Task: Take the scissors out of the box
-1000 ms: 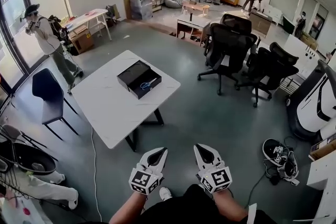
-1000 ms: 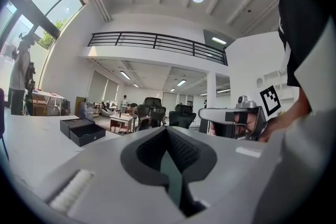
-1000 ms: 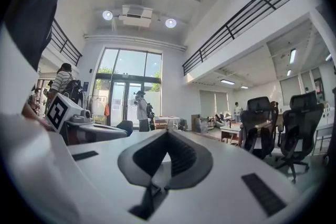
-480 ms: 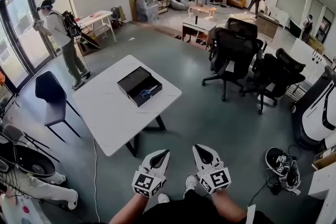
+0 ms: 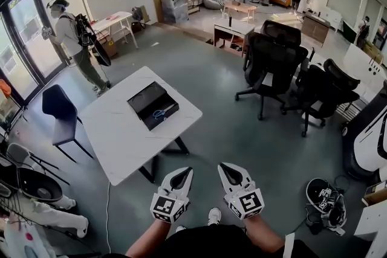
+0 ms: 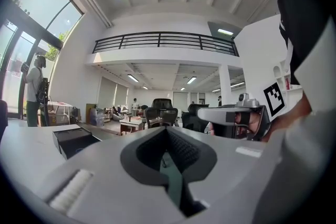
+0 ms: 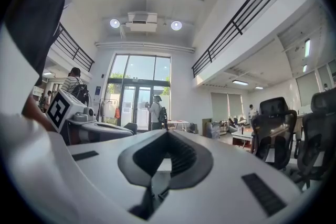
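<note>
A black open box (image 5: 151,105) lies on the white table (image 5: 124,139) some way ahead and to the left of me. Blue-handled scissors (image 5: 159,113) rest inside its near half. My left gripper (image 5: 186,173) and right gripper (image 5: 223,167) hang side by side over the grey floor, well short of the table. Both are shut and hold nothing. In the left gripper view the shut left gripper (image 6: 167,130) points level, with the box (image 6: 73,140) at the left. The right gripper view has the shut right gripper (image 7: 168,132) aimed at the glass doors.
Black office chairs (image 5: 272,63) stand ahead on the right. A dark chair (image 5: 57,109) sits at the table's left side. A person with a backpack (image 5: 68,39) stands by the glass doors. A white machine (image 5: 370,133) and a cable bundle (image 5: 323,197) are at the right.
Both grippers have travelled together across the floor, still shut, and the table has come a little nearer and shifted left. The person by the doors has walked a few steps.
</note>
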Demonstrator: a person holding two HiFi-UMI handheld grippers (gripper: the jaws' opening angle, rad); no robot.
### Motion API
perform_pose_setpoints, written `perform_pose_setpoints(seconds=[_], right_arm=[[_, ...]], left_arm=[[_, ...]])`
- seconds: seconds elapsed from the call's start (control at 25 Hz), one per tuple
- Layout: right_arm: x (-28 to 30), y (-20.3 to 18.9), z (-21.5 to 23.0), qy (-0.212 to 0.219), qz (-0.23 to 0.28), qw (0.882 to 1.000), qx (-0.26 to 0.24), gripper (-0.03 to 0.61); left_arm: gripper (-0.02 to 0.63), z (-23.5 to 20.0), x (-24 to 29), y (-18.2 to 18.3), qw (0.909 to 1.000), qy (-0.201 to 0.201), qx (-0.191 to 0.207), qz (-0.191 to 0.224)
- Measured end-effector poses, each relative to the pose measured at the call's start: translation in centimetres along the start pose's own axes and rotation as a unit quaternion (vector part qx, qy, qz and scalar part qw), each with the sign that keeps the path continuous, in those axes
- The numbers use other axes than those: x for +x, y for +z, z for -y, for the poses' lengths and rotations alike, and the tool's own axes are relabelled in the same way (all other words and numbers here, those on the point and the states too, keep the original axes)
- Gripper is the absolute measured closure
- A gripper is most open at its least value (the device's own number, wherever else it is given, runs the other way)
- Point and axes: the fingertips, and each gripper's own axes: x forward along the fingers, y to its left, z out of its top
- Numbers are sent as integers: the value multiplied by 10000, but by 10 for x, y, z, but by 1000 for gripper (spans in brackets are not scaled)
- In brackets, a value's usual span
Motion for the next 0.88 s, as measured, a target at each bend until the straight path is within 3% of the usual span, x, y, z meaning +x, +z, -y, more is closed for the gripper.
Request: perform_pose_setpoints(seconds=[0.28,0.6,0.88], right_arm=[[12,-7,34,314,19,9995,20,572],[40,-10,31,737,28,9972,129,572],[69,-15,36,780,-24,9969,99,572]], left_arm=[[604,-1,33,-6,9995,279,8,-148],[604,-27,35,-10,9972,688,-50,-297],[604,-54,42,-8,9969,746,-84,-244]])
